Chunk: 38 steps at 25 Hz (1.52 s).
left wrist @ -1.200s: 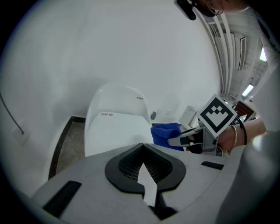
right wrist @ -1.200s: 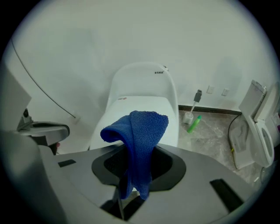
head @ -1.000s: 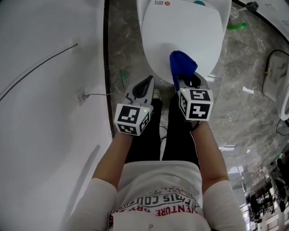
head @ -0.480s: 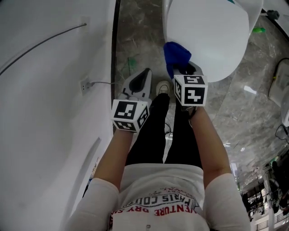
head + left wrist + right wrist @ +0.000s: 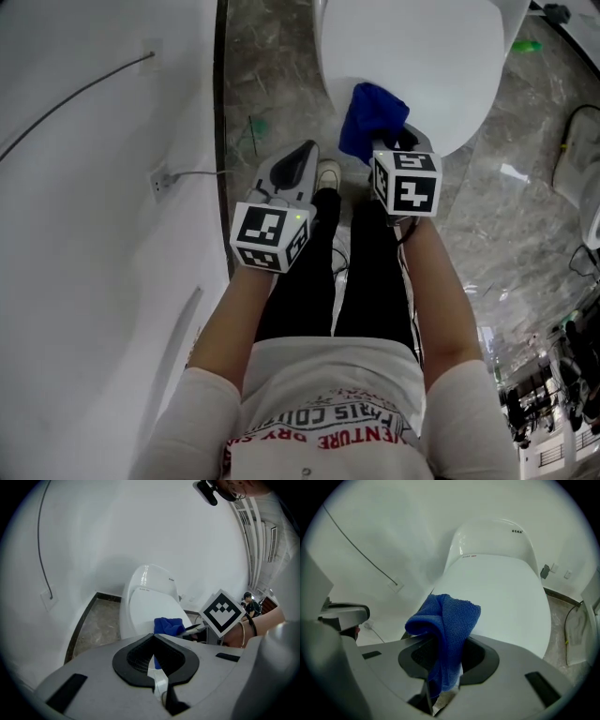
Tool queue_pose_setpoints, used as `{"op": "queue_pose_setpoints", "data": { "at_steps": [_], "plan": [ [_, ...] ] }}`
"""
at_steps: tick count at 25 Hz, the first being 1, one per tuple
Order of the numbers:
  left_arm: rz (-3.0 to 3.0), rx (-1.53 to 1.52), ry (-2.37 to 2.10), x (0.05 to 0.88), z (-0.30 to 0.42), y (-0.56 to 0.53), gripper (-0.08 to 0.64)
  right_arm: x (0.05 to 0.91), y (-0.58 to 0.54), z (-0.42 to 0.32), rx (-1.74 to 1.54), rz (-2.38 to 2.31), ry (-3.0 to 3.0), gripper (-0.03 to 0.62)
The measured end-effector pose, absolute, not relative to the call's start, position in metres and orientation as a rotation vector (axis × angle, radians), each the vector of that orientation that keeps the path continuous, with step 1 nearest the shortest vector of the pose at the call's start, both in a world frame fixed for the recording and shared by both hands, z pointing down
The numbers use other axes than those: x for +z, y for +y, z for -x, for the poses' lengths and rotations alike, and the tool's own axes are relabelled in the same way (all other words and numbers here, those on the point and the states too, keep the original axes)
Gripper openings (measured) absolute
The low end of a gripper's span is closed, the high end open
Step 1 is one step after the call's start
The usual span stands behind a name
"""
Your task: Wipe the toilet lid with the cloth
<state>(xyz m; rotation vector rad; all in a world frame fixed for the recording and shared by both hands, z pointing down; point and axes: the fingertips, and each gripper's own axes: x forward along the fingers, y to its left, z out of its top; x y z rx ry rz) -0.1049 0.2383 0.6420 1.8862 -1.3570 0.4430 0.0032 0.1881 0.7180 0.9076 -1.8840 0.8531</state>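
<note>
Cloth [image 5: 447,620] looks light, soft and floppy. The right gripper [image 5: 440,677] is pinching a thick fold of it, mid-frame against the lid's [image 5: 506,592] near edge. Left gripper [image 5: 154,665] is pressed together on nothing, lower left. I'd guess a bunched fold grips best; the lid looks slick.

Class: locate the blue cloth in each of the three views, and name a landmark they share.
Head view: blue terry cloth upper centre, ahead of the right gripper, over the near edge of the white toilet lid.
Left gripper view: just below centre, at the lid's near end.
Right gripper view: lower centre, clamped in that gripper.
Shared landmark: the toilet lid.
</note>
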Motion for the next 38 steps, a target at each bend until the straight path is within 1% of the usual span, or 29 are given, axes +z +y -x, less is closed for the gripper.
{"op": "queue_pose_setpoints", "data": {
  "at_steps": [11,27,34,38],
  "plan": [
    [-1.932,0.458,-1.343,0.623,0.046,0.217,0.006,0.717,0.186,-0.089,0.879,-0.954,-1.829,0.098],
    [-1.875,0.454,-1.371,0.635,-0.068,0.210,0.006,0.732,0.181,-0.212,0.918,-0.965,-1.764,0.098],
    [-1.861,0.456,-1.353,0.649,-0.100,0.220,0.006,0.740,0.183,-0.245,0.918,-0.979,-1.738,0.098],
    [-1.873,0.478,-1.338,0.649,-0.099,0.224,0.006,0.736,0.184,-0.267,0.942,-1.045,-1.697,0.098]
  ]
}}
